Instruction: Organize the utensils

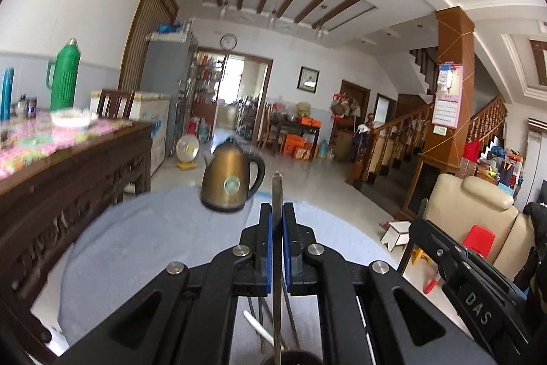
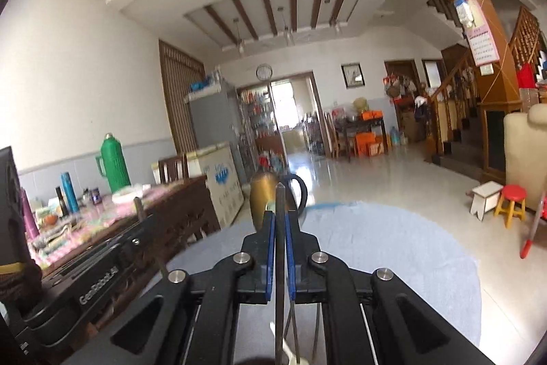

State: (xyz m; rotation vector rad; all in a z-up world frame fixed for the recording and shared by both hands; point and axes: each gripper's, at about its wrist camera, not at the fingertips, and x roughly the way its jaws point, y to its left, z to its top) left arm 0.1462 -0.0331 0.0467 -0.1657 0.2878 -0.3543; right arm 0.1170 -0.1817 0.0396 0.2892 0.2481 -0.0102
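Utensils were the business at hand: each pair of tongs was clamped on a thin metal stick, most likely a chopstick. The left tongs (image 1: 277, 211) held a grey chopstick (image 1: 276, 190) between blue pads (image 1: 269, 228), and the right tongs (image 2: 280, 221) gripped a darker chopstick (image 2: 280, 204) the same way. Both sticks stood upright, long axis running from six o'clock to twelve o'clock, tapered tips pointing up and clear of the pads. Their lower ends dropped toward a dark holder (image 1: 294, 358) at six o'clock, where more sticks and a white handle (image 1: 259, 325) showed; whether the held ends were inside it could not be told.

Doing this step well probably meant keeping each stick vertical, lowering straight down over the holder's mouth, and releasing only once the lower end sat inside, so nothing tipped onto the grey-clothed bench (image 1: 136, 245). A brass kettle (image 1: 232, 180) stood on that bench toward twelve o'clock, well apart from the tongs.
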